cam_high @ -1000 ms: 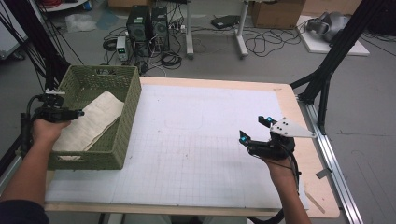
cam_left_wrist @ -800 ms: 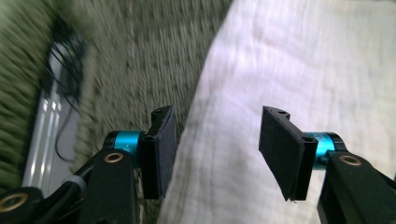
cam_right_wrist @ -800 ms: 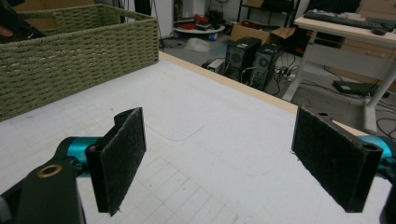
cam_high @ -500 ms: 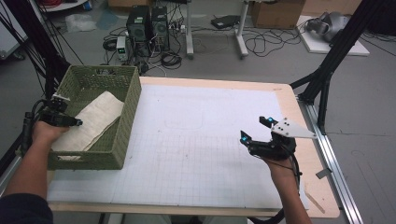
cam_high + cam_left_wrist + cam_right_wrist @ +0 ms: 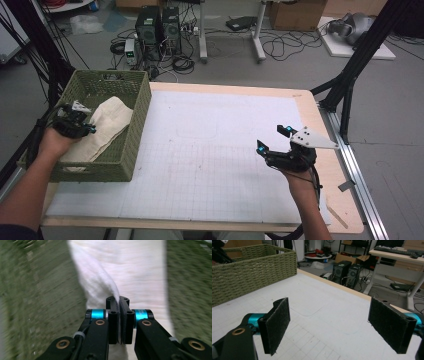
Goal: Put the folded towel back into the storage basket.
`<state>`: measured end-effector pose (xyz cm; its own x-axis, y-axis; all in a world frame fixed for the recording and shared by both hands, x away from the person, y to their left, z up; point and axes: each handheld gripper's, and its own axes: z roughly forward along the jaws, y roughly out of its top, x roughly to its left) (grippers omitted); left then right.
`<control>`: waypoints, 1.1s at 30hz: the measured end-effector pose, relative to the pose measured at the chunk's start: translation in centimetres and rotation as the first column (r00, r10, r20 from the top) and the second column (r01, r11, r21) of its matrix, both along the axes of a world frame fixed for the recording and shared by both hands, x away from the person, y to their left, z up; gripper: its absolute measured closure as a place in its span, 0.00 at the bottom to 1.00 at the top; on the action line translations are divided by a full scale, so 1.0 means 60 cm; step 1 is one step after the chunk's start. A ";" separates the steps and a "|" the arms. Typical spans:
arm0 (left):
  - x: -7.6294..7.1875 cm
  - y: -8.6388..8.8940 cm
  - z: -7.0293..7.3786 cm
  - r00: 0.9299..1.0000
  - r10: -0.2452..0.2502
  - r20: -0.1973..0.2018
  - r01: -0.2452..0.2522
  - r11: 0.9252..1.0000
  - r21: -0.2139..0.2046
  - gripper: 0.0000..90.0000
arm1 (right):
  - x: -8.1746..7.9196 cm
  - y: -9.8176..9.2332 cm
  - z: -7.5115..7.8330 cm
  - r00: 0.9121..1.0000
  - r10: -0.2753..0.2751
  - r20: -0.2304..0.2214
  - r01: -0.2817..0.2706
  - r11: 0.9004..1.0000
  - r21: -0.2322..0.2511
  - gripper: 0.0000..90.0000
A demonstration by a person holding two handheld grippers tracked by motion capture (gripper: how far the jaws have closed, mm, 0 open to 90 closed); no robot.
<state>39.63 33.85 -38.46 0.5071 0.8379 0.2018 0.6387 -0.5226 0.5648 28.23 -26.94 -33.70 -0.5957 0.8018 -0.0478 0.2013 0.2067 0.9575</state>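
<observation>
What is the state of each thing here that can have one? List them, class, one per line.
Left claw: jaws just closed, shut on a fold of the cloth.
Right claw: open, nothing between its pads, above the table.
Cloth: cream, crumpled, lying in the basket, one edge pinched.
Basket: green, woven, upright on the table's left end, holding the cloth.
Table: white gridded mat on top.

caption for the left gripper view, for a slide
Left gripper shut on a fold of white cloth inside the green basket.

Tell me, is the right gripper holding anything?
No, the right gripper has its jaws wide apart over the bare table.
</observation>
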 end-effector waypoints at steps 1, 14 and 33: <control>-0.001 -0.005 -0.002 1.000 -0.011 -0.014 0.011 1.000 -0.010 0.96 | 0.001 0.001 0.001 1.000 0.001 0.004 -0.001 1.000 -0.002 0.19; 0.005 0.005 -0.032 0.935 0.053 -0.351 -0.131 0.971 -0.201 0.78 | -0.003 0.000 0.006 1.000 -0.005 0.018 0.005 1.000 -0.002 0.19; 0.014 0.026 -0.019 0.916 0.054 -0.398 -0.228 0.886 -0.404 0.72 | -0.002 0.005 0.005 1.000 -0.003 0.021 0.003 0.999 -0.039 0.19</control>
